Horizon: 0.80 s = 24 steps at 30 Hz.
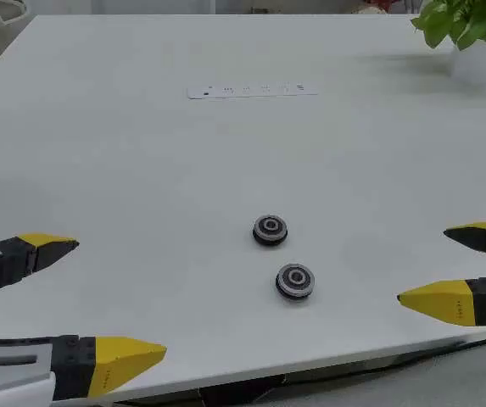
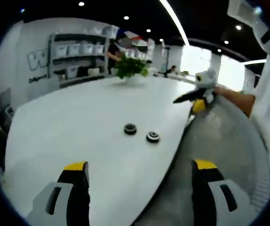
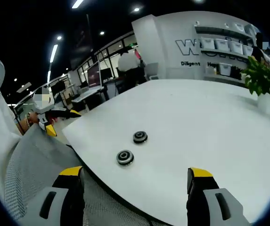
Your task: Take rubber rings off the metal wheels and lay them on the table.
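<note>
Both grippers are spread wide and hold nothing: left gripper (image 1: 121, 297) and right gripper (image 1: 421, 264) at the table (image 1: 141, 170) edge. Between them sit the far wheel (image 1: 270, 230) and near wheel (image 1: 294, 281), rubber rings (image 1: 279, 285) on. A bad pinch could roll one off the edge. The power strip (image 1: 251, 90) and plant (image 1: 467, 21) sit far back; nothing blocks.

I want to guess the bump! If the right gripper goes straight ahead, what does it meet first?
Probably the nearer small black-and-silver metal wheel on the white table. The open right gripper points roughly at it, though it might pass just above.
</note>
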{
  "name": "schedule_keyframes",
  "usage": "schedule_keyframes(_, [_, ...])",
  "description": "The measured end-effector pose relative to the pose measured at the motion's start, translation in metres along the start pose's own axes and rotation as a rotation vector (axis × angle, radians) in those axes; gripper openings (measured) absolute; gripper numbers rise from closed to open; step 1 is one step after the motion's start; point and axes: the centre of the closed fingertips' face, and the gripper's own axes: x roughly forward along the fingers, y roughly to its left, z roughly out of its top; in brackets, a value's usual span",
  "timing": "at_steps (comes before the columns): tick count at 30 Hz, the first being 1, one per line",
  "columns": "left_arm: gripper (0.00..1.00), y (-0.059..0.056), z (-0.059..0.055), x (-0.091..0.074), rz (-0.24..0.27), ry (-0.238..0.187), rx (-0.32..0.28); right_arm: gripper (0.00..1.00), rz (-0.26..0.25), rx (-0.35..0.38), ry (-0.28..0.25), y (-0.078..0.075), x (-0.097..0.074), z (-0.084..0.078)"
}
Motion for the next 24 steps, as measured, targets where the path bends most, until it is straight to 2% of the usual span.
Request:
schedule_keyframes(4, [0.89,-0.002,-0.001,0.000,-0.006,-0.011,-0.019,0.90,0.006,-0.006,0.017,0.001,0.000,-0.002])
schedule_keyframes(7, [0.89,-0.004,-0.004,0.001,-0.009,0.001,-0.008,0.90,0.013,-0.022,0.033,0.003,0.001,-0.004])
schedule_keyframes(11, [0.90,-0.005,-0.003,0.001,-0.003,0.002,0.000,0.90,0.009,-0.019,0.024,0.003,0.001,-0.003])
schedule_keyframes(12, [0.90,-0.008,0.000,0.001,-0.017,-0.008,-0.002,0.90,0.009,-0.018,0.022,0.003,0.001,-0.003])
schedule_keyframes(14, [0.89,-0.011,0.000,0.001,-0.035,-0.001,0.012,0.90,0.010,-0.013,0.010,0.002,0.001,-0.001])
schedule_keyframes(15, [0.89,-0.008,-0.002,0.000,-0.017,0.017,0.044,0.90,0.014,-0.006,0.005,0.003,0.001,0.000])
schedule_keyframes(17, [0.90,-0.003,0.000,-0.003,0.019,0.008,0.055,0.90,0.014,-0.007,0.012,0.003,0.001,-0.001])
schedule_keyframes(19, [0.90,-0.004,0.002,-0.003,0.000,-0.013,0.013,0.90,0.015,-0.023,0.026,0.004,0.001,-0.003])
schedule_keyframes(20, [0.90,-0.005,0.001,-0.003,-0.010,-0.012,0.010,0.90,0.014,-0.024,0.026,0.004,0.002,-0.003])
schedule_keyframes(22, [0.89,-0.004,-0.002,-0.005,-0.009,0.012,0.027,0.90,0.007,-0.020,0.024,0.003,0.001,-0.002])
schedule_keyframes(23, [0.89,0.000,-0.004,-0.007,0.013,0.031,0.066,0.90,0.004,-0.019,0.025,0.002,0.001,-0.003])
schedule_keyframes(24, [0.90,0.001,-0.004,-0.008,0.021,0.032,0.075,0.90,0.004,-0.021,0.025,0.002,0.001,-0.003])
